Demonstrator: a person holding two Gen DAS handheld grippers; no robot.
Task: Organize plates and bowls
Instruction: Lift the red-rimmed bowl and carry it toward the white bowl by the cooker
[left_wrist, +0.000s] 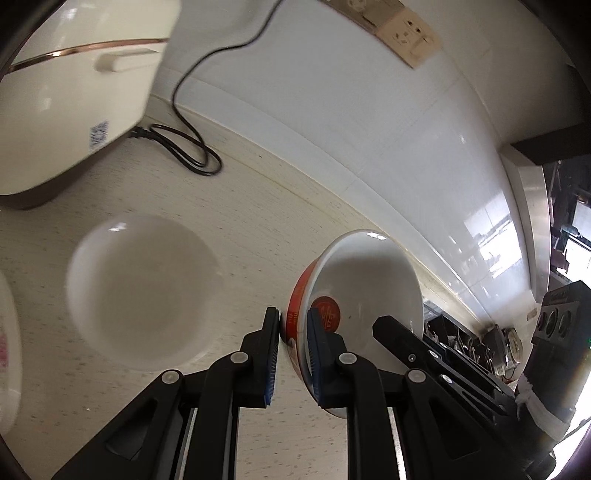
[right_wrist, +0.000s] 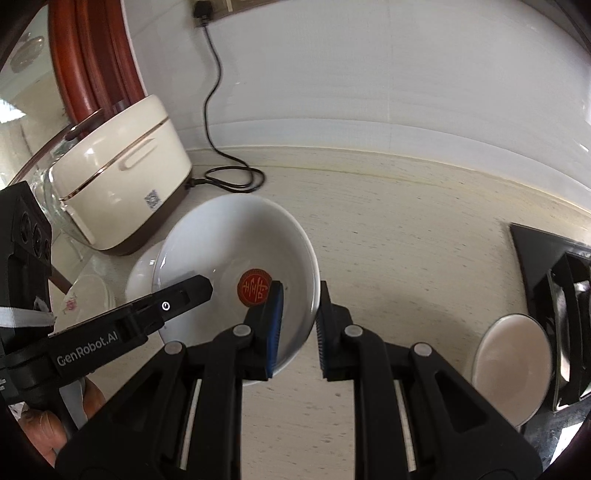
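Both grippers hold one bowl (left_wrist: 369, 280), white inside with a red round emblem and red on the outside, lifted and tilted above the counter. My left gripper (left_wrist: 294, 354) is shut on its rim, one pad inside and one outside. In the right wrist view the same bowl (right_wrist: 229, 251) has my right gripper (right_wrist: 301, 328) shut on the opposite rim. A plain white bowl (left_wrist: 144, 291) sits on the counter to the left and shows partly under the held bowl (right_wrist: 142, 273). A floral plate (right_wrist: 88, 299) lies further left.
A cream rice cooker (right_wrist: 118, 173) stands at the back left, its black cord (right_wrist: 236, 177) coiled by the tiled wall. A pale plate (right_wrist: 513, 369) lies right, beside a black stove (right_wrist: 546, 258). A person's hand (right_wrist: 40, 424) shows at lower left.
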